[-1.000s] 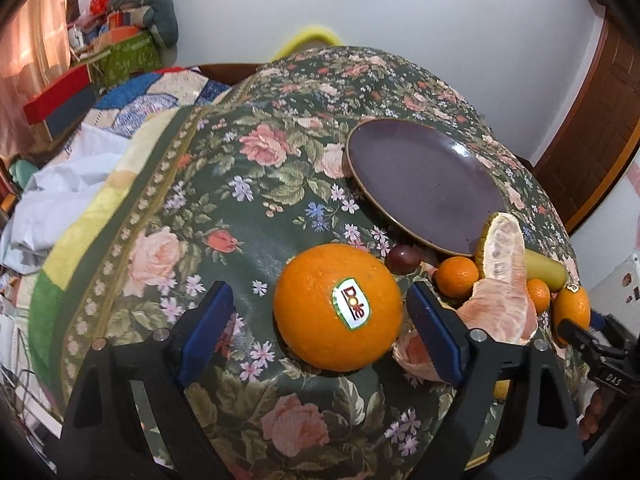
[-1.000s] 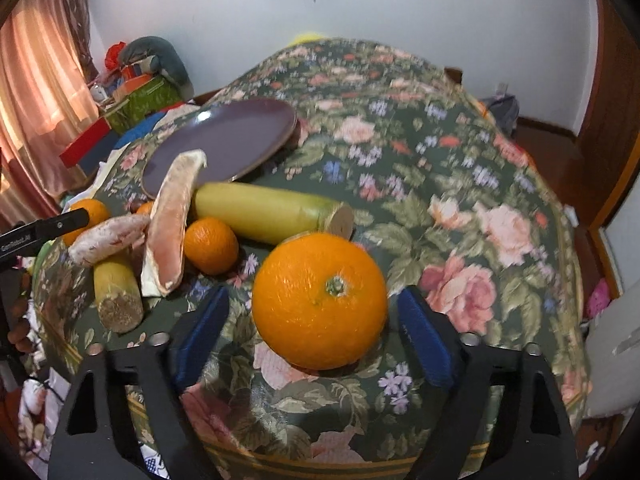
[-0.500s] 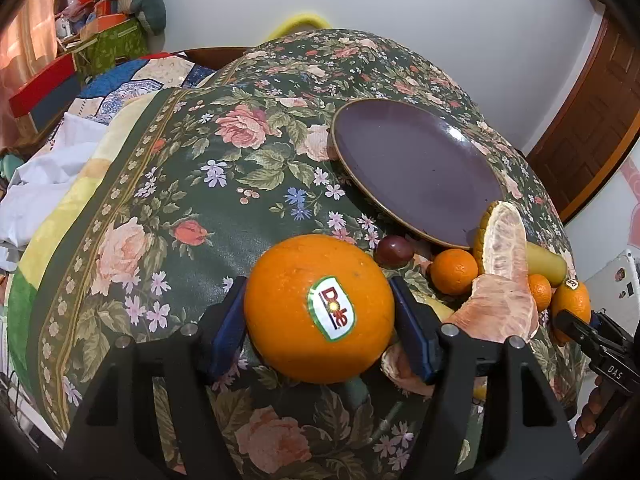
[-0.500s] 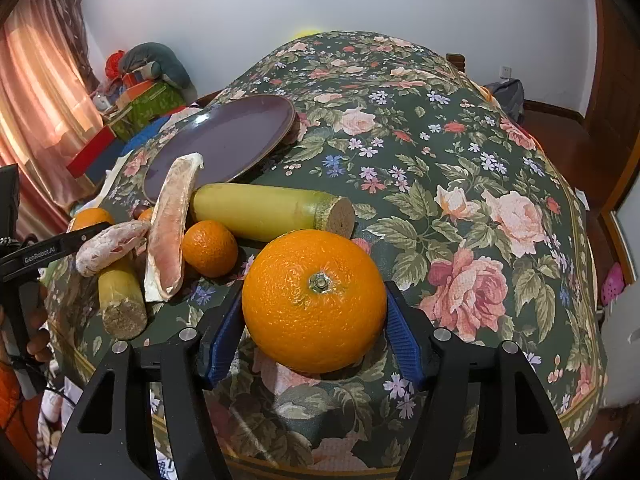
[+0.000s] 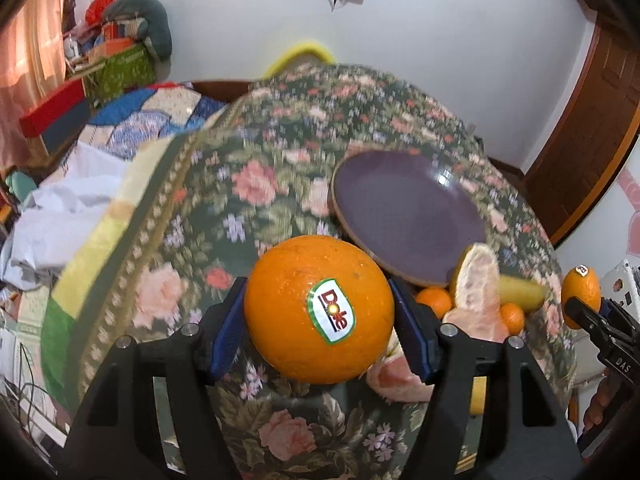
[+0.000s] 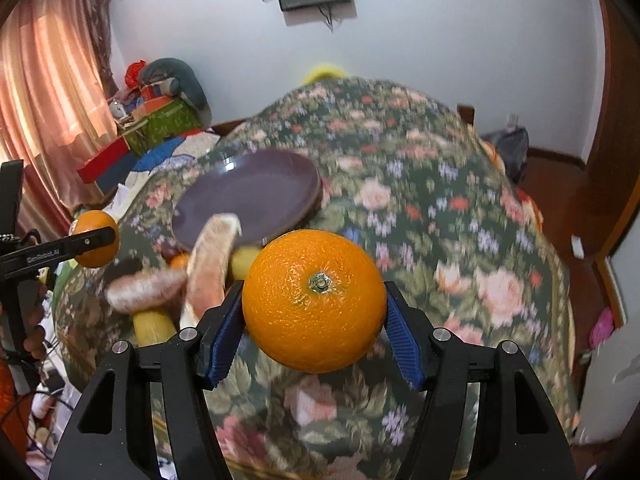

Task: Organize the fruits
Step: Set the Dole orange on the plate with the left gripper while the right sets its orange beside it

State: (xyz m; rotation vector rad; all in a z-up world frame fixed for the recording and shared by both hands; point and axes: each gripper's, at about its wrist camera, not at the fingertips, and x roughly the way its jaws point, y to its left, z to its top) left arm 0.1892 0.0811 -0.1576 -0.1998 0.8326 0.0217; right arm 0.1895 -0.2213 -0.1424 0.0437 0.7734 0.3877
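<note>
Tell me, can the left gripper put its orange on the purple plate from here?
Probably yes. The left gripper is clamped on its orange, and the purple plate sits just beyond it with nothing on it. The other fruit lies off to the side, not in between.

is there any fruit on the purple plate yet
No, the purple plate is bare in the left wrist view; both oranges are in grippers.
</note>
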